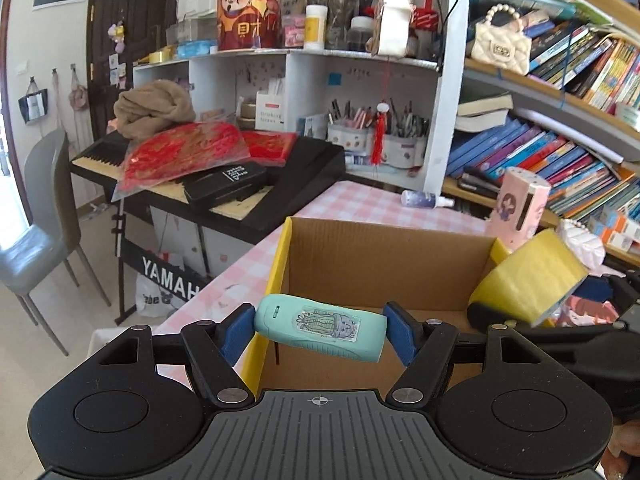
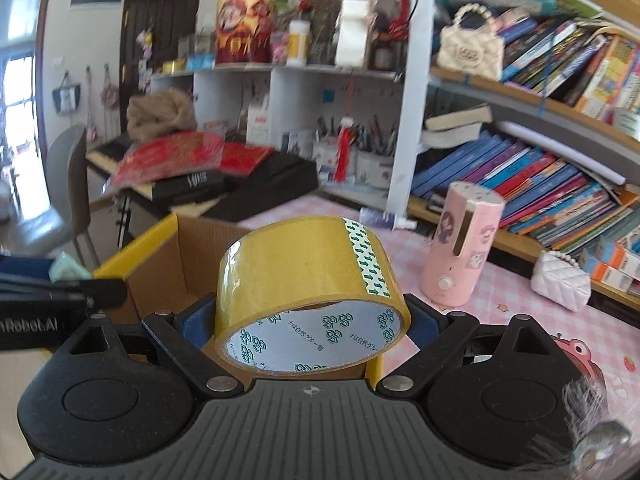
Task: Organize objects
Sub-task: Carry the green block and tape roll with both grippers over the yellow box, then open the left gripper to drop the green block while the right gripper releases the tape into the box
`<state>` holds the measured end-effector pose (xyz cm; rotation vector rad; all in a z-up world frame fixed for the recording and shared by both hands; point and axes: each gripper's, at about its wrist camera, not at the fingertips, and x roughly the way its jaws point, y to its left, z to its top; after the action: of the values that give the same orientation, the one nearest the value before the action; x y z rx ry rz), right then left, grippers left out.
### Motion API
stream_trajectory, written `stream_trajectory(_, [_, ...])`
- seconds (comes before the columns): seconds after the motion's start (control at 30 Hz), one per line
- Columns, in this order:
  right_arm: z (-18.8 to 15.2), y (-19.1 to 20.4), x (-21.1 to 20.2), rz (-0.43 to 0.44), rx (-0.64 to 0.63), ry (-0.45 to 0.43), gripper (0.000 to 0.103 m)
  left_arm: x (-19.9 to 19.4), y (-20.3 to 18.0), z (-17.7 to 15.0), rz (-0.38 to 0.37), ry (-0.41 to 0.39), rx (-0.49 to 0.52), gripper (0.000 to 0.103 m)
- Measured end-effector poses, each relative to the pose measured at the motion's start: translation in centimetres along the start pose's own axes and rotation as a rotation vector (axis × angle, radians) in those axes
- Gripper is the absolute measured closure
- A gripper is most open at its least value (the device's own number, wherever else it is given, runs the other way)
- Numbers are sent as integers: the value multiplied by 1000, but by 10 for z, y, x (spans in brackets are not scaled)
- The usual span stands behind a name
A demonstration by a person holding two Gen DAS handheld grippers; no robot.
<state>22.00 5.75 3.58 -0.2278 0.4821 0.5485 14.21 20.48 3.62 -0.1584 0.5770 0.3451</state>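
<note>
My left gripper [image 1: 320, 330] is shut on a mint-green case with a cactus sticker [image 1: 320, 330], held crosswise above the near edge of an open cardboard box with yellow flaps [image 1: 384, 256]. My right gripper [image 2: 312, 320] is shut on a wide roll of yellow packing tape [image 2: 304, 276], its blue pads pressed to the roll's sides over the box's right corner [image 2: 192, 252]. The tape roll [image 1: 528, 280] also shows at the right of the left wrist view. The left gripper and mint case [image 2: 66, 270] show at the left edge of the right wrist view.
The box sits on a pink checked tablecloth [image 2: 520, 320]. A pink cylindrical holder [image 2: 460, 248], a white quilted purse [image 2: 560, 280] and a small spray bottle [image 1: 426, 199] stand on it. A cluttered keyboard [image 1: 224, 176], a grey chair [image 1: 44, 216] and bookshelves [image 1: 560, 140] surround it.
</note>
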Motion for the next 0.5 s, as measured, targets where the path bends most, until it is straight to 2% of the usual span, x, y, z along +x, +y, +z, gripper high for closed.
stream_trajectory(0.23, [-3, 2, 34, 66, -107, 84, 9, 24, -10, 6, 21, 36, 16, 33])
stream_trajectory(0.5, [-5, 6, 51, 191, -219, 190, 9, 47, -27, 4, 19, 91, 50, 33])
